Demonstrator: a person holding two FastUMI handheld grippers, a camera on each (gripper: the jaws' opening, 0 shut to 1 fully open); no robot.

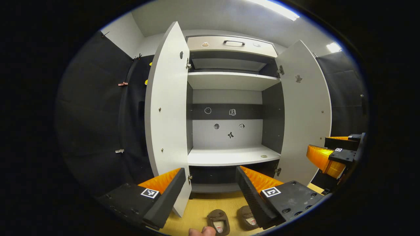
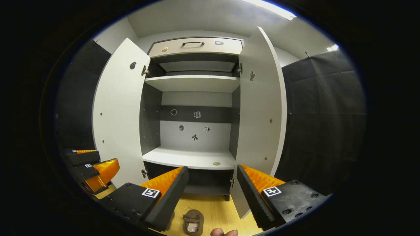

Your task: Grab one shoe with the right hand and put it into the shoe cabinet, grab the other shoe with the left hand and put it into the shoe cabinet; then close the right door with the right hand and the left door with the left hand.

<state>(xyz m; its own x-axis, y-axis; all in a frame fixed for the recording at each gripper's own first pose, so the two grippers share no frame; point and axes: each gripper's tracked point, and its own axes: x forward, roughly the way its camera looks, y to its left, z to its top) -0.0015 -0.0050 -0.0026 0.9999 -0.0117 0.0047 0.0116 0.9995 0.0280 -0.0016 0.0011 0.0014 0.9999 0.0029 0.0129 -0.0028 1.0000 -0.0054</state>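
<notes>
Shoes (image 1: 233, 220) on floor; cabinet doors (image 1: 167, 114) apparently fully open.

We see the shoe cabinet (image 1: 229, 98) with both doors swung wide: left door (image 1: 167, 108), right door (image 1: 305, 111). Its middle shelf (image 1: 229, 156) lies open to reach, save one small round object (image 1: 264, 156), perhaps a coin, near its front right corner.

Each gripper, left gripper (image 1: 210, 186) and right gripper (image 2: 212, 185), is showing ribbed fingers (image 1: 164, 200), dark screwed mounts and square black-and-white marker tags.
</notes>
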